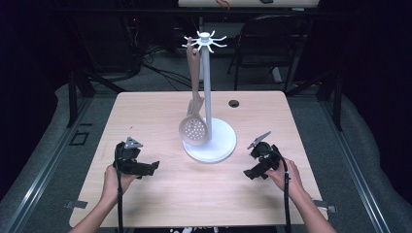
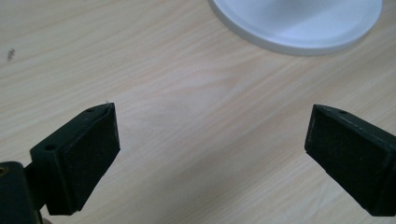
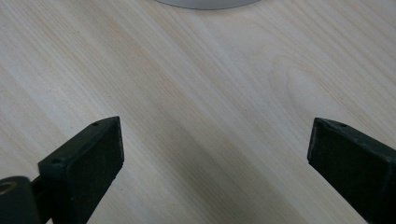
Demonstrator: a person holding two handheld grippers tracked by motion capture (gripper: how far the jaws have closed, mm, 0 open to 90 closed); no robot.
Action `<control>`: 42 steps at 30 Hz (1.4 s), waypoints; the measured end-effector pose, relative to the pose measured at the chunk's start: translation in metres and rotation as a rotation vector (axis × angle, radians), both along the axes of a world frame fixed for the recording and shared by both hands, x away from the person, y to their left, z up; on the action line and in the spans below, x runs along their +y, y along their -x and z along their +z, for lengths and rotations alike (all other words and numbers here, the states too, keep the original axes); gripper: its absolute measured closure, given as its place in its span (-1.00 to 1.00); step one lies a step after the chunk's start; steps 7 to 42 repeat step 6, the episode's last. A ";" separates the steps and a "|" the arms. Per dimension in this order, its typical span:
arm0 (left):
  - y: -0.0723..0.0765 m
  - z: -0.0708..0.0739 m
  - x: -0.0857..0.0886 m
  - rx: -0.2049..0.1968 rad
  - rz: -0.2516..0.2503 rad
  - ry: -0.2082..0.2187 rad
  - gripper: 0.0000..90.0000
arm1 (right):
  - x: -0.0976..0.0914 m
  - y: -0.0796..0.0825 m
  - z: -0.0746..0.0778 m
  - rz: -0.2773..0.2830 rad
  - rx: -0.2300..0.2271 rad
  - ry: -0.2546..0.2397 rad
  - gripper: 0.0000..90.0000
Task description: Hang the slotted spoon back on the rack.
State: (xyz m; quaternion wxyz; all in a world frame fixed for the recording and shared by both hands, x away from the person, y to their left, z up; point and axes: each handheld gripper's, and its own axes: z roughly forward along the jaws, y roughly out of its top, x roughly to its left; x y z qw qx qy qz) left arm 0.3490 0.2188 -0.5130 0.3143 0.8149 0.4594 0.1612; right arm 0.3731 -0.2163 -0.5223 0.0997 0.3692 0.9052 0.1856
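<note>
- The table is a light wood-grain top; a small dark round hole sits near its far edge, right of centre.
- A dark chair stands on the floor beyond the table's far edge.
- A white stand rises upright from a round white base at the table's middle, with a crown of small hooks at its top.
- A beige slotted spoon hangs from a hook on the stand's left side, its perforated bowl low, just above the base.
- The left tool, held in the left hand, rests low over the table left of the base, jaws spread wide with bare wood between them.
- The right tool, held in the right hand, sits right of the base, jaws likewise spread wide and gripping nothing.
</note>
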 end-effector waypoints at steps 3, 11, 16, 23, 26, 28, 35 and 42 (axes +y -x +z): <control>-0.006 -0.008 0.005 0.012 0.006 -0.014 -0.96 | 0.001 -0.001 -0.004 0.006 -0.008 0.031 -0.97; -0.013 -0.017 0.011 0.006 0.017 -0.068 -1.00 | -0.001 -0.002 -0.008 0.008 -0.011 0.089 -1.00; -0.013 -0.017 0.011 0.006 0.017 -0.068 -1.00 | -0.001 -0.002 -0.008 0.008 -0.011 0.089 -1.00; -0.013 -0.017 0.011 0.006 0.017 -0.068 -1.00 | -0.001 -0.002 -0.008 0.008 -0.011 0.089 -1.00; -0.013 -0.017 0.011 0.006 0.017 -0.068 -1.00 | -0.001 -0.002 -0.008 0.008 -0.011 0.089 -1.00; -0.013 -0.017 0.011 0.006 0.017 -0.068 -1.00 | -0.001 -0.002 -0.008 0.008 -0.011 0.089 -1.00; -0.013 -0.017 0.011 0.006 0.017 -0.068 -1.00 | -0.001 -0.002 -0.008 0.008 -0.011 0.089 -1.00; -0.013 -0.017 0.011 0.006 0.017 -0.068 -1.00 | -0.001 -0.002 -0.008 0.008 -0.011 0.089 -1.00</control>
